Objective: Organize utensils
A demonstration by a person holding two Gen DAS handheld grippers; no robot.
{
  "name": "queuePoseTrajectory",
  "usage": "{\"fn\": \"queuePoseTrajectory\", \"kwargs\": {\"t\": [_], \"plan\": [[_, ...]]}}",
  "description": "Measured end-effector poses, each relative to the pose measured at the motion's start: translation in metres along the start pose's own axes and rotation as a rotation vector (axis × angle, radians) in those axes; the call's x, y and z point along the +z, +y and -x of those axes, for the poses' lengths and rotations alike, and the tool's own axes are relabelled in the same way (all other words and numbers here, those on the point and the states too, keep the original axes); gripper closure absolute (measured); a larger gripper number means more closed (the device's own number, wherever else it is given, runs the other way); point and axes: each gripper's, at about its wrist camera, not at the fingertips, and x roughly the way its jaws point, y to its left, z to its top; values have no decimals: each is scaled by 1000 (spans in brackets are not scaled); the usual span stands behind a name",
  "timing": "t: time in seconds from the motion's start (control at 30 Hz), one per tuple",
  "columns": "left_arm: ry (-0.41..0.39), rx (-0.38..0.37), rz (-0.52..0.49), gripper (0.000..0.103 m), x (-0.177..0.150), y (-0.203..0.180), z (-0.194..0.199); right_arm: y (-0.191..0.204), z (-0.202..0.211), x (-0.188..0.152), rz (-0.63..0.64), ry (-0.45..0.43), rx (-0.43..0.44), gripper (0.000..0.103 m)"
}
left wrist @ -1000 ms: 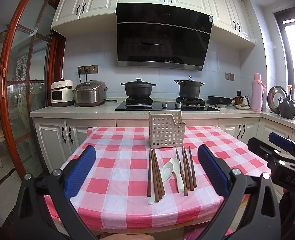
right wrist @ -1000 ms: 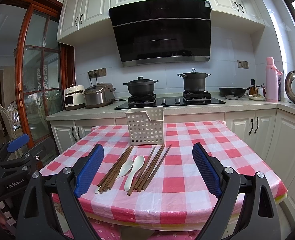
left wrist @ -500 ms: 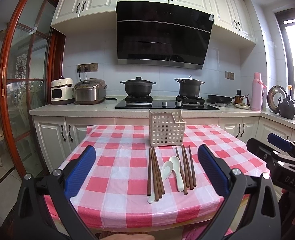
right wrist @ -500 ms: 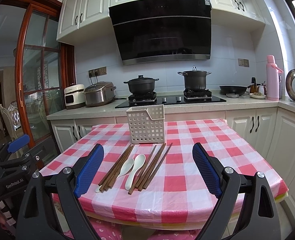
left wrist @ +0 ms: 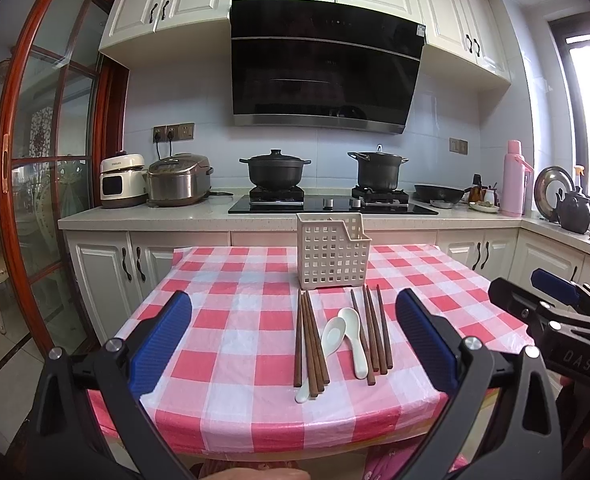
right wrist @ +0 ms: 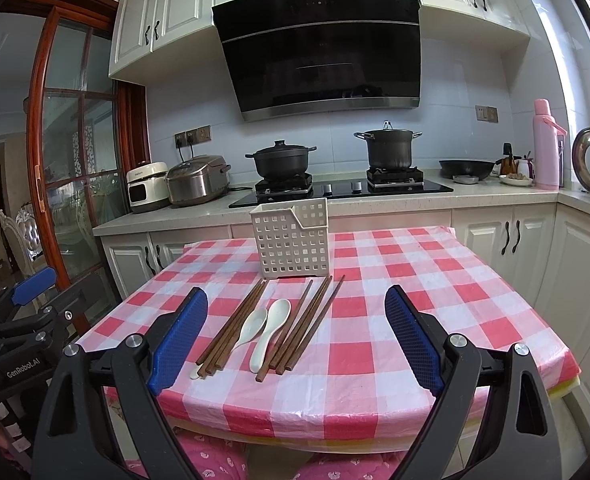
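Note:
Several brown wooden chopsticks [left wrist: 310, 344] [right wrist: 231, 326] lie in two bunches on the red-and-white checked tablecloth [left wrist: 235, 320] [right wrist: 395, 300]. Between the bunches rest two white ceramic spoons [left wrist: 345, 330] [right wrist: 269, 328]. Just behind them stands a white perforated utensil basket [left wrist: 332, 254] [right wrist: 291, 240], upright with nothing showing inside. My left gripper [left wrist: 293, 344] hangs open before the table's near edge, nothing between its blue pads. My right gripper [right wrist: 295, 338] is likewise open and holds nothing. Each gripper appears at the side of the other's view.
Behind the table runs a kitchen counter [left wrist: 215, 216] with a stove, two black pots [left wrist: 275, 170] [right wrist: 389, 148], a rice cooker [left wrist: 179, 180] and a pink thermos [right wrist: 547, 144]. A wood-framed glass door [left wrist: 47, 160] stands to the left. Cabinets line the right side.
Both views have shifted very slightly, the scene sitting a touch lower in frame. Utensils and basket have not moved, and both grippers stay open.

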Motion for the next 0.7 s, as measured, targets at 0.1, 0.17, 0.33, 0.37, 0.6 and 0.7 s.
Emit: {"fn": "queuePoseTrajectory", "kwargs": {"t": [0.1,0.17,0.33,0.37,0.6,0.7], "plan": [[3,1,-1,4,-1,0,0,0,0,0,1,2,0,18],[3,0,-1,4,-1,0,-1,0,0,0,1,3,1,18],[15,5,-3,4,-3,0,-3,-2,-3,-3,-8,13,3,18],[18,6,-3,4,-3,0,-4,-3,-4,-3,-9,15,3,18],[45,13,-6,4,-6,1,-11,-6,-10,-4,-23,34,2,18],[58,19,-12,5,-8,2,-16,-9,-15,-5,-31,47,0,18]]}}
